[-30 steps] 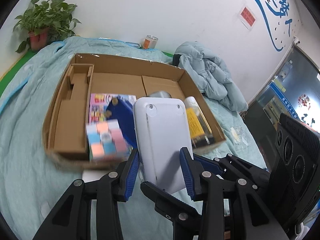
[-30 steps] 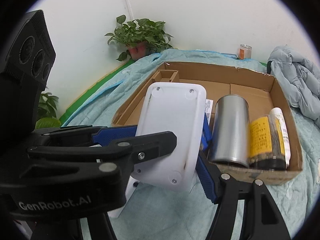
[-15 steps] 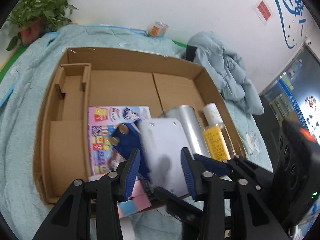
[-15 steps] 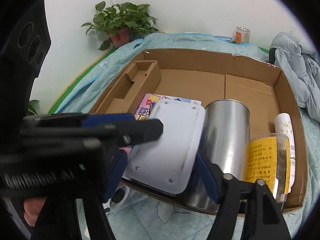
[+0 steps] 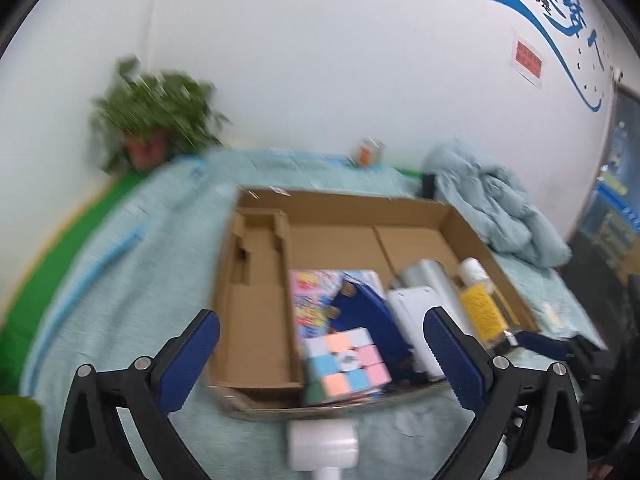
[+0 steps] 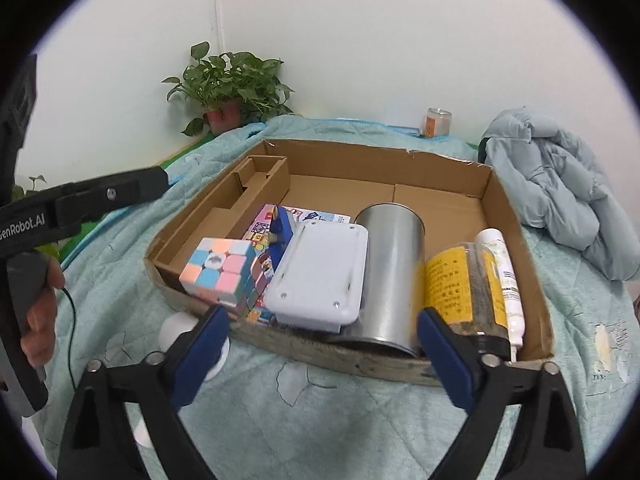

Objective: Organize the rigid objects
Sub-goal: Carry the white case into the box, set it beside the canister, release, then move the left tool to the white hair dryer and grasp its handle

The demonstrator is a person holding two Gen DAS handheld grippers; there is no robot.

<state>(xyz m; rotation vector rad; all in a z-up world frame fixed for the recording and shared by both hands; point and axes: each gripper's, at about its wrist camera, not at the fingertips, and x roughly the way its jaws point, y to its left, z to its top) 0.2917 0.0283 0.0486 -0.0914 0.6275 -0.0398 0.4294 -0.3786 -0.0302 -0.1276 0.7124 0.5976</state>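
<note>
- Bedding: a pale green quilt (image 6: 328, 408) covered the bed under a white wall, and it carried your cardboard tray (image 6: 360, 364).
- Tray contents, front edge, left to right: pastel cube (image 6: 218, 270), white flat device (image 6: 324, 272) lying on a blue part and a picture book (image 6: 304, 214), steel can (image 6: 390, 264) on its side, yellow-labelled jar (image 6: 460, 284), white tube (image 6: 506, 276).
- Outside the tray: a white roll (image 5: 323, 446) lay on the quilt just before the front edge.
- Right gripper (image 6: 320, 354): your jaws had just been opening and stood wide, holding nothing.
- Left gripper (image 5: 322, 354): likewise just opened wide, empty.
- Key relation: judged next, the roll lay directly below your left gripper, the nearer one, its long axis across the jaws.
</note>
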